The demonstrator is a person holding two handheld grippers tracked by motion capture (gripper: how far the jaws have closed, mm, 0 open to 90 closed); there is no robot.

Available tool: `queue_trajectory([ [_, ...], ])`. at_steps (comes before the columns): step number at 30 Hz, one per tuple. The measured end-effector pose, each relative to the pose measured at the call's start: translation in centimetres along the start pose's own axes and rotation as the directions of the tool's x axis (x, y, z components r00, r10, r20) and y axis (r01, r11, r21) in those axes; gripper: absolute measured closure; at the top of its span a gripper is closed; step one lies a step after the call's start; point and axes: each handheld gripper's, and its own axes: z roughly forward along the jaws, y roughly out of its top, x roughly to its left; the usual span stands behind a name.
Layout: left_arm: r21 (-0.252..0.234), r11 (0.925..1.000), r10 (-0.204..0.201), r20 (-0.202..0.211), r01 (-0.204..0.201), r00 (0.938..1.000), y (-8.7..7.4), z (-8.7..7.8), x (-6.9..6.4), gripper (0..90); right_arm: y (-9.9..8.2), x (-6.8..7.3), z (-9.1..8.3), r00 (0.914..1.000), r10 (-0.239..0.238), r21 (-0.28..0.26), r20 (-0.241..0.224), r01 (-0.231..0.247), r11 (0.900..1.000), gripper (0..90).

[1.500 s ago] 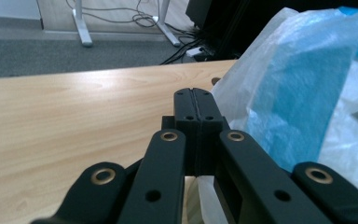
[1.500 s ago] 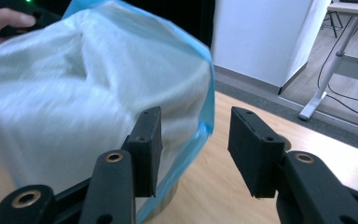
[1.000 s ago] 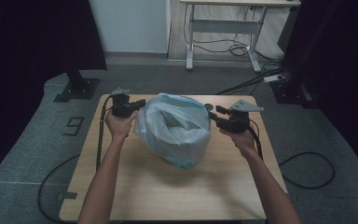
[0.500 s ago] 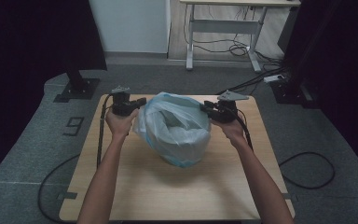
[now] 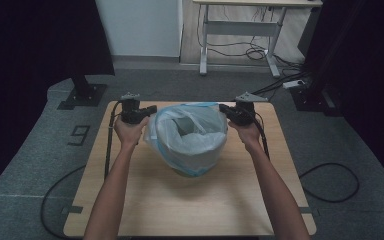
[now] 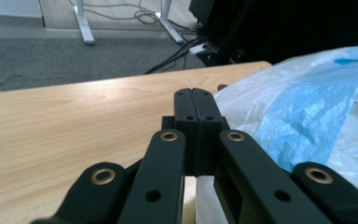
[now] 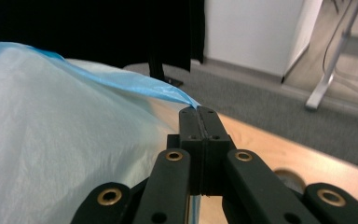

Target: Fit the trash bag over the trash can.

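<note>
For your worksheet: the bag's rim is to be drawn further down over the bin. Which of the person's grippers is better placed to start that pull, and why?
Probably neither alone. The left gripper and the right gripper sit at opposite sides of the plastic bag, each shut on its rim. The right has only just been closing on the blue edge.

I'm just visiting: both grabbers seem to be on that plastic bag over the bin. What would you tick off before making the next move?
1. Right gripper shut on the bag rim: ok; its jaws have just been closing and the blue edge runs in between them.
2. Left gripper shut: ok. Film pinched in it: cannot tell; the bag lies right beside and under the jaws.
3. Bag mouth open between the two grippers: ok, the high view looks into it.
4. Bin standing upright on the table: cannot tell, the bag covers nearly all of it.
5. Room on the table around the bag: ok, bare wood in front.
</note>
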Motion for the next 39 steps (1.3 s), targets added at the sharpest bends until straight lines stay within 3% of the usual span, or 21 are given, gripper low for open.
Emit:
queue_trajectory([
  [4,0.028,0.9995,0.018,-0.005,-0.018,0.9998,-0.3,0.8,-0.2,89.7,-1.3,-0.6,1.5,0.9984,0.054,0.043,-0.014,-0.054,0.9977,88.3],
  [12,0.103,0.9941,0.037,-0.032,-0.034,0.9988,-1.1,2.0,0.0,89.8,-3.2,-0.2,4.0,0.9971,0.075,0.151,-0.01,-0.073,0.9858,88.4],
  [24,0.142,0.9894,0.034,-0.007,-0.032,0.9994,-3.4,2.5,-0.1,89.7,-6.4,-0.6,4.3,0.9961,0.088,0.219,-0.011,-0.083,0.9722,88.4],
  [30,0.155,0.9872,0.038,-0.008,-0.036,0.9993,-4.0,2.7,-0.2,89.7,-7.3,-0.6,4.1,0.9958,0.091,0.219,-0.009,-0.087,0.9717,88.0],
  [35,0.143,0.9891,0.038,-0.006,-0.037,0.9992,-4.0,2.2,-0.3,89.7,-6.5,-1.2,2.7,0.9904,0.122,0.145,0.065,-0.131,0.9807,68.0],
  [38,0.137,0.9898,0.041,-0.008,-0.039,0.9991,-3.9,2.0,-0.2,89.7,-5.9,-1.3,1.7,0.988,0.119,0.11,0.099,-0.129,0.9855,63.5],
  [39,0.134,0.9903,0.038,-0.008,-0.036,0.9993,-3.9,1.8,-0.2,89.7,-5.4,-1.4,0.5,0.9865,0.117,0.065,0.114,-0.125,0.99,62.4],
])
